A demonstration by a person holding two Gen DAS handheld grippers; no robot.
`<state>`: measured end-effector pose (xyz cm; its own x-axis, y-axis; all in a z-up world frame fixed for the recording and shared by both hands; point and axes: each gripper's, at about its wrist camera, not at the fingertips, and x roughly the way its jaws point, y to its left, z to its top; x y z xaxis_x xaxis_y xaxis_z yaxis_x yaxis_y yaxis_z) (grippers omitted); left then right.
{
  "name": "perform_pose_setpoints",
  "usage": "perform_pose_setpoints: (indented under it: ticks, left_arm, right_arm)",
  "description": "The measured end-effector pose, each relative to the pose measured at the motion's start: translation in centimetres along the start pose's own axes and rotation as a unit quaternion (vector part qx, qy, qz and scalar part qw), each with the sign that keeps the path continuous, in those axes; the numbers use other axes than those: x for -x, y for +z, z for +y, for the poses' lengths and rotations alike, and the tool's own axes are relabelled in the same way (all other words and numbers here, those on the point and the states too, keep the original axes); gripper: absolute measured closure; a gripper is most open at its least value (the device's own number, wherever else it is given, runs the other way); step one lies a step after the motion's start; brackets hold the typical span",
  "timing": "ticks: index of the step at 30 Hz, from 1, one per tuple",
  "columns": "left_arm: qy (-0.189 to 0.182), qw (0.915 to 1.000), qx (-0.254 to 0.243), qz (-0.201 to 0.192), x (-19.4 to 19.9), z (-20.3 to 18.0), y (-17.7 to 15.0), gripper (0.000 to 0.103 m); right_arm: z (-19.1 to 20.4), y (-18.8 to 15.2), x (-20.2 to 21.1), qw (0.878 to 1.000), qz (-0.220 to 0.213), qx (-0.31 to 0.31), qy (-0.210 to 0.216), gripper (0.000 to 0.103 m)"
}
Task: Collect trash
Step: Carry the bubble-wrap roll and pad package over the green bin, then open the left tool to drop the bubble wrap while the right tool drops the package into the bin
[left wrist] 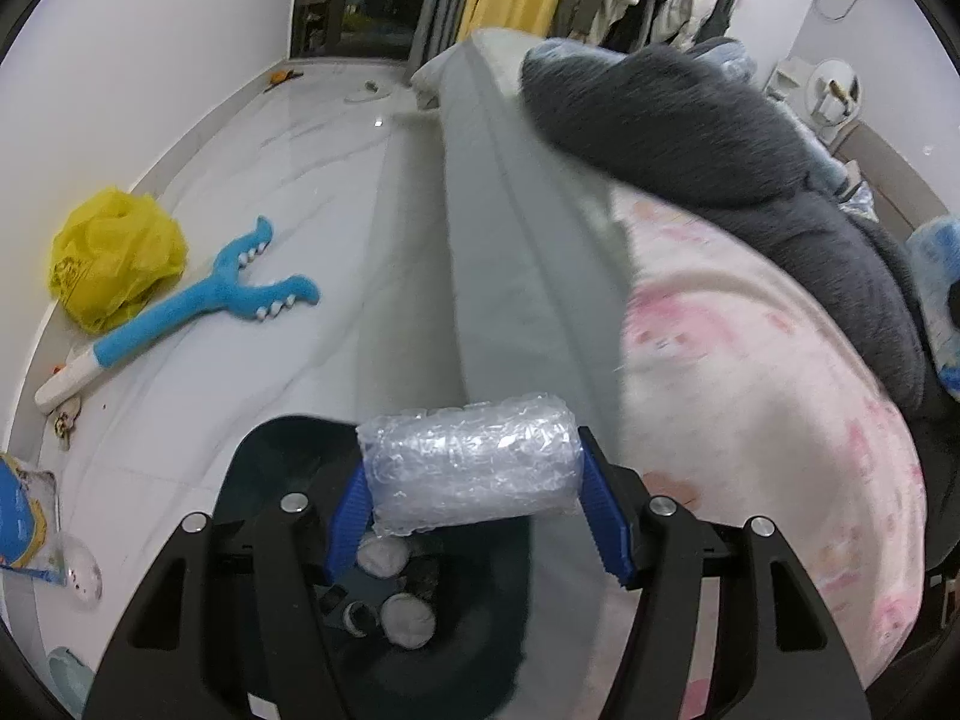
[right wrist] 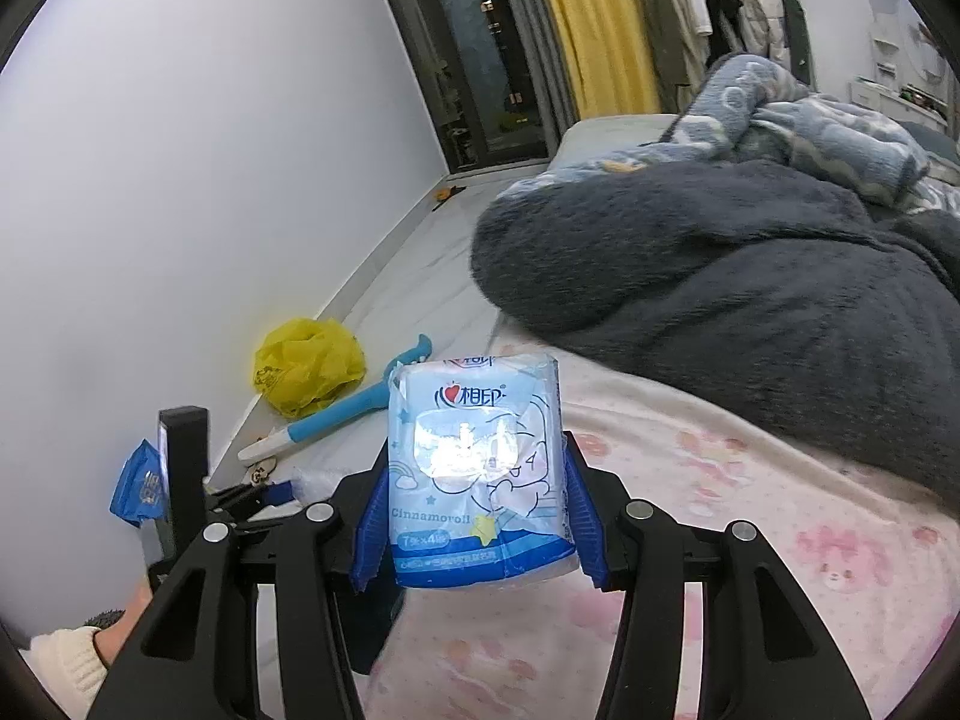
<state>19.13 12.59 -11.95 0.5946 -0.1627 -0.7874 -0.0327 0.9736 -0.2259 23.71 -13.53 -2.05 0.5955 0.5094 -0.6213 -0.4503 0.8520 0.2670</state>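
Observation:
My left gripper (left wrist: pixel 474 498) is shut on a clear bubble-wrap roll (left wrist: pixel 471 468), held crosswise between its blue pads above a dark trash bin (left wrist: pixel 474 642) with crumpled tissues inside. My right gripper (right wrist: pixel 474 516) is shut on a light-blue tissue packet (right wrist: pixel 477 474) printed with a cartoon, held upright over the pink blanket (right wrist: pixel 720 510). In the right wrist view the left gripper (right wrist: pixel 264 495) shows at the lower left, beside a person's hand in a cream sleeve (right wrist: pixel 66 654). A crumpled yellow plastic bag (left wrist: pixel 114 258) lies on the floor by the wall.
A blue plush stick toy (left wrist: pixel 204 306) lies on the white floor next to the yellow bag. A blue packet (left wrist: pixel 24 516) and a clear plastic piece (left wrist: pixel 81 570) lie at the left. The bed's grey edge (left wrist: pixel 510 240) runs away, with a dark fleece blanket (left wrist: pixel 720 162) on it.

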Motion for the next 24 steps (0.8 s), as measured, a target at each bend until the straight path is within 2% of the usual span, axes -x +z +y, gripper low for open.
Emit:
perform_pose_setpoints:
  ticks: [7,13,24]
  left_arm:
    - [0.016,0.9991,0.015,0.037,-1.3,3.3,-1.5,0.038]
    - [0.033,0.9955,0.024,0.085,-2.9,5.6,-3.1,0.038]
    - [0.048,0.9813,0.037,0.183,-5.4,8.8,-6.5,0.036]
  right_arm:
    - [3.1,-0.2,-2.5,1.0,0.019,0.015,0.016,0.051]
    - [5.4,-0.6,-4.8,0.998,0.043,0.031,0.026,0.051]
    - [8.7,-1.7,-7.8,0.995,0.08,0.056,0.038,0.051]
